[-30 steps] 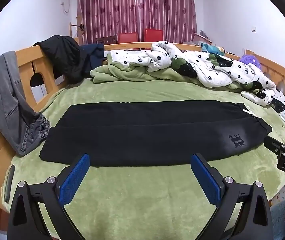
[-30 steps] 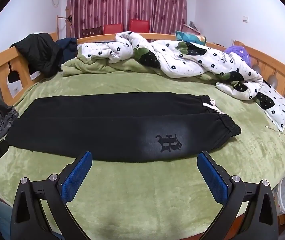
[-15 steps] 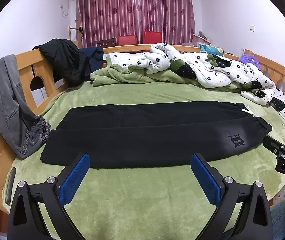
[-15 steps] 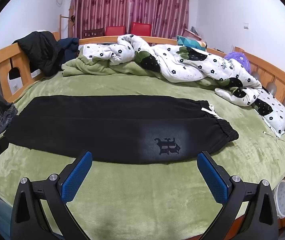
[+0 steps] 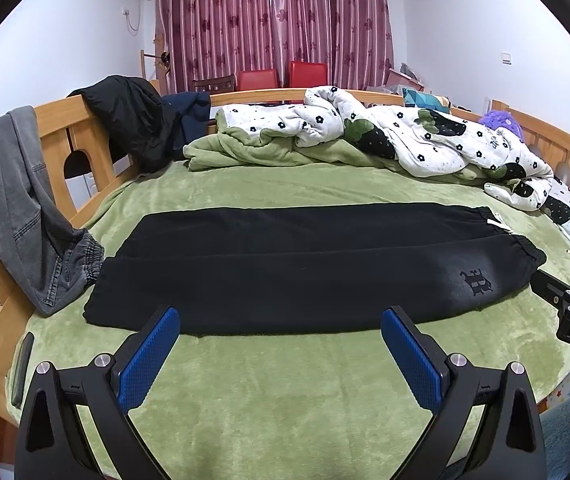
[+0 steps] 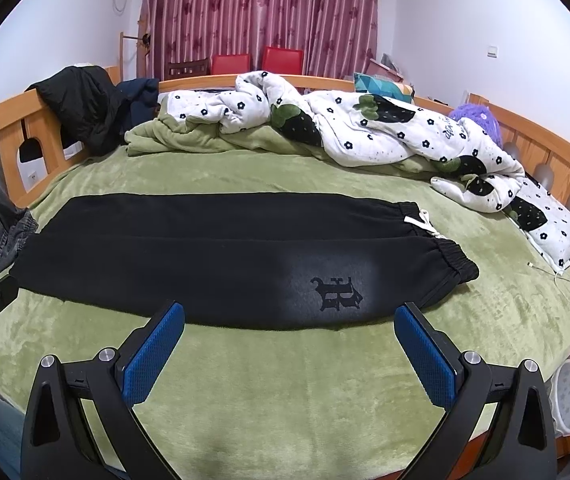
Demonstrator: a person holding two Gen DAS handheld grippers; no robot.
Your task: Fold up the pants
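Observation:
Black pants (image 5: 297, 264) lie flat on the green bed cover (image 5: 285, 380), folded lengthwise, waistband at the right and leg cuffs at the left. A dark logo sits near the waistband (image 6: 339, 293). They also show in the right wrist view (image 6: 221, 260). My left gripper (image 5: 281, 320) is open and empty, just short of the pants' near edge, toward the cuff half. My right gripper (image 6: 289, 316) is open and empty, near the logo end. Its body shows at the right edge of the left wrist view (image 5: 569, 304).
A flowered white quilt (image 5: 425, 140) and a green blanket (image 5: 245, 152) are heaped at the back. Grey jeans (image 5: 13, 208) and a black jacket (image 5: 129, 116) hang on the wooden bed frame (image 5: 57, 136). A phone (image 5: 23, 364) lies at the left edge. A charger cable (image 6: 565, 280) lies at the right.
Both views have tilted up slightly and drawn back a little, so the pants sit lower in frame. The grippers stay open and the pants have not moved.

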